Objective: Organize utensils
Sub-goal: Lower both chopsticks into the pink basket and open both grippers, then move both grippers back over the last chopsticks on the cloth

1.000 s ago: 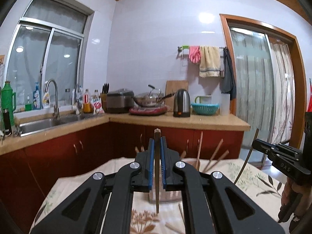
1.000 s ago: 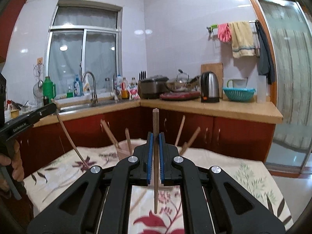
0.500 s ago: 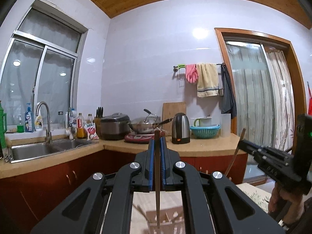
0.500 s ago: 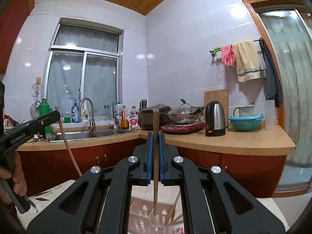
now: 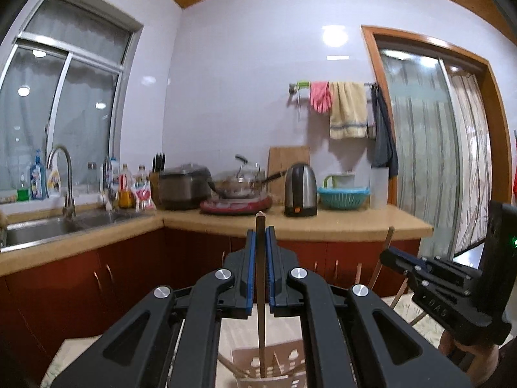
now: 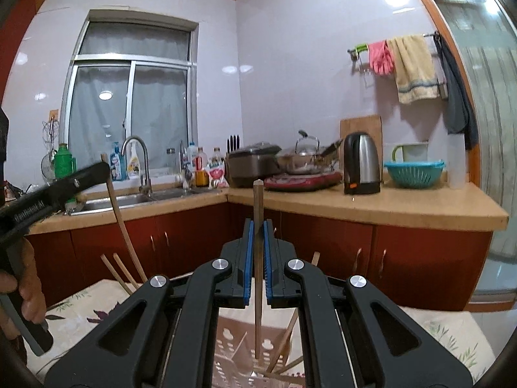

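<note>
We've got our left gripper (image 5: 259,242) pinching a dark chopstick (image 5: 261,307) upright, its tip down in the perforated holder (image 5: 284,360) on the bench (image 5: 236,333). Our right gripper (image 6: 257,236) has its fingers pressed on a wooden chopstick (image 6: 257,278), tip over the same holder. Lettering on both grippers' sides shows, too blurred to read.

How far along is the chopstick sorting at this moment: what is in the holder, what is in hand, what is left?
Done: several chopsticks already lean in the holder. In hand: the left gripper clamps one chopstick upright, tip down in the holder; the right gripper clamps another above it. Left: release both. Any loose ones on the tablecloth are hidden.
</note>
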`<state>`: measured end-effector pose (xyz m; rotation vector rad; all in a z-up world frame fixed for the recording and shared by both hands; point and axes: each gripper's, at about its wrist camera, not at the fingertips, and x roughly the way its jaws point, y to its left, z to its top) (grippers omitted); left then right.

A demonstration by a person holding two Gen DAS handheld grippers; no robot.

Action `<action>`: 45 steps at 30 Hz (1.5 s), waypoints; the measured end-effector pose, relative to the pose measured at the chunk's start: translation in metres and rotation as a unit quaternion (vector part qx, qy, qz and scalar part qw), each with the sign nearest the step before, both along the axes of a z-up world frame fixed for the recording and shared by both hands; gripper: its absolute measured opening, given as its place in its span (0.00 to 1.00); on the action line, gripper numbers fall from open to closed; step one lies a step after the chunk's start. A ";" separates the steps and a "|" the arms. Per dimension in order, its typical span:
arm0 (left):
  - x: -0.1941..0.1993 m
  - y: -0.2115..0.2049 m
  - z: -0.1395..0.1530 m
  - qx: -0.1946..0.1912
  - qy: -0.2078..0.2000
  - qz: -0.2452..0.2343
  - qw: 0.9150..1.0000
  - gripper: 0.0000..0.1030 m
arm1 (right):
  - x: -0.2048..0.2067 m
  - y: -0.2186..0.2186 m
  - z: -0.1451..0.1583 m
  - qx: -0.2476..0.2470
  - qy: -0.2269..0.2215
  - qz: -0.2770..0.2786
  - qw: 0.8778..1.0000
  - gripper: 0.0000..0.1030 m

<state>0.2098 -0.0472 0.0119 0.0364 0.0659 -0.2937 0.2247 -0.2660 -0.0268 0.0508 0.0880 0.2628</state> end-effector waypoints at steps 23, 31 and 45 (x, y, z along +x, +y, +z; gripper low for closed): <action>-0.042 0.018 -0.034 -0.008 0.047 0.027 0.998 0.57 | -0.072 0.005 -0.022 -0.030 0.028 -0.006 0.999 0.34; -0.085 0.025 -0.060 -0.005 0.073 0.043 0.996 0.58 | -0.127 0.009 -0.059 -0.036 0.064 0.008 0.997 0.34; -0.144 0.034 -0.136 0.007 0.156 0.084 0.984 0.58 | -0.204 0.021 -0.148 -0.074 0.133 0.050 0.987 0.34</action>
